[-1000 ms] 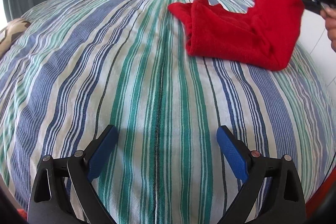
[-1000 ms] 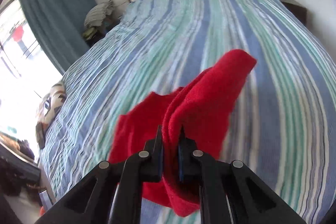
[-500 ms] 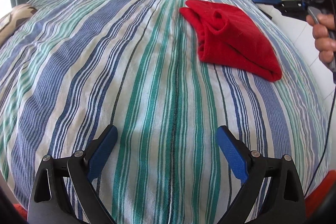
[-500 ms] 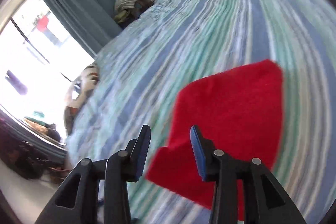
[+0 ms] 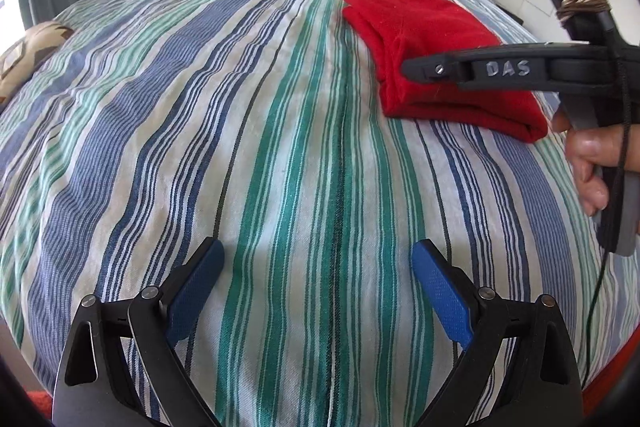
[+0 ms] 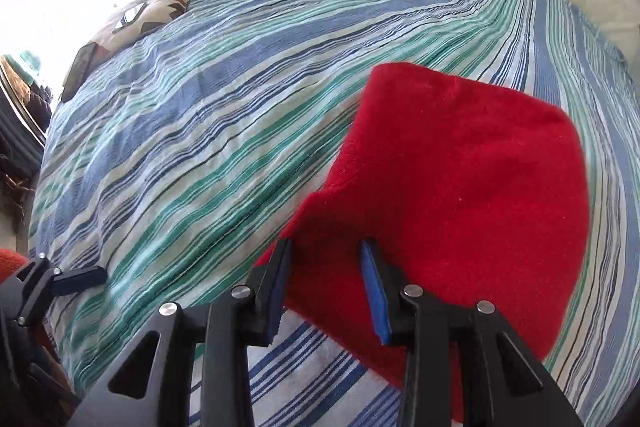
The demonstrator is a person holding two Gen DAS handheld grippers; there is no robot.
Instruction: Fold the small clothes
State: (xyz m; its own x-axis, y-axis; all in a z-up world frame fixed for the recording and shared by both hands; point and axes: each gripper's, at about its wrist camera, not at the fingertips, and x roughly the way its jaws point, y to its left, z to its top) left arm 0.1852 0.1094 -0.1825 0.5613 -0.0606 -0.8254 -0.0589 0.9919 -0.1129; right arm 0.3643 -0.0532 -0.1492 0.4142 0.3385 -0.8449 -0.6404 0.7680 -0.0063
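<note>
1 folded red garment (image 5: pixel 436 39) on the striped bed (image 5: pixel 248 115), 2 hand-held grippers over it
The left hand-held gripper (image 5: pixel 318 285) hovers with jaws spread wide, holding nothing, well apart from the garment; the right hand-held gripper (image 6: pixel 326 285) sits with jaws parted over the garment's near edge, not clamping it; 1 patterned pillow (image 6: pixel 132 19) lies at the bed's far side

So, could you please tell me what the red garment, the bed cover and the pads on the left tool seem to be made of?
The red garment looks like fleece or terry: matte, fuzzy nap, thick soft folds. The bed cover seems a woven cotton-like cloth: visible weave, fine creases, printed or woven stripes. The left tool has blue pads that look like rubber or textured plastic, judging by their fine dotted grip pattern; its frame looks like matte black plastic.
</note>
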